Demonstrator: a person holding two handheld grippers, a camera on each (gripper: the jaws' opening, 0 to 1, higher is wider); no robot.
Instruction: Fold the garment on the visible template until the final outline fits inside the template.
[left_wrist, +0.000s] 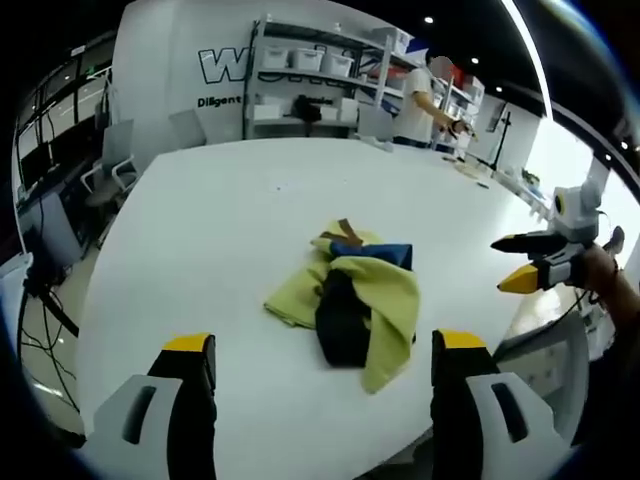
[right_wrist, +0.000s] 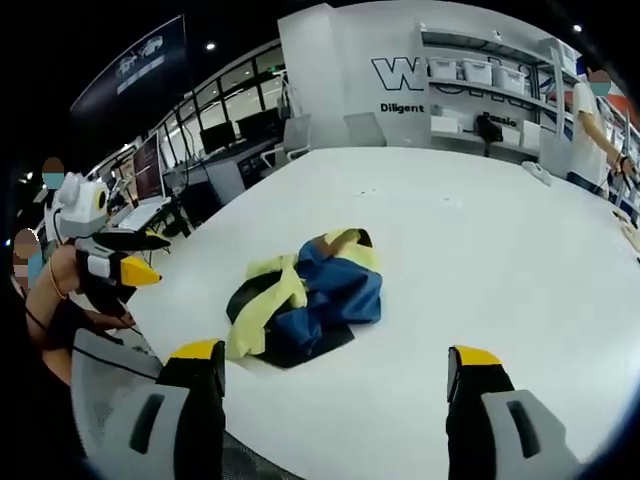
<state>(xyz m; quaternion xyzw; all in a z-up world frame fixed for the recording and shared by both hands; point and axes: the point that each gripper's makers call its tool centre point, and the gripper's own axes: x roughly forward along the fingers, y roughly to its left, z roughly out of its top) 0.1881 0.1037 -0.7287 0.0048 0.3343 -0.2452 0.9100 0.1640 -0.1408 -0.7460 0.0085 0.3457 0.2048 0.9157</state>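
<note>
Left gripper view, garment: I see the crumpled garment (left_wrist: 352, 300), yellow, blue and black, on the white table (left_wrist: 220, 230), ahead of my jaws and between their lines, not touching them.
Left gripper view, left gripper (left_wrist: 325, 355): jaws wide apart, holding nothing.
Left gripper view, right gripper (left_wrist: 518, 262): it comes in from the right, well apart from the garment; its tips are a little apart and empty.
Right gripper view, garment: the heap (right_wrist: 305, 295) lies ahead, nearer my left jaw, untouched.
Right gripper view, right gripper (right_wrist: 335, 362): wide open, empty.
Right gripper view, left gripper (right_wrist: 135, 255): at the left edge, apart from the cloth.

Yellow, blue and black garment (left_wrist: 355, 300) on white table (left_wrist: 220, 220).
</note>
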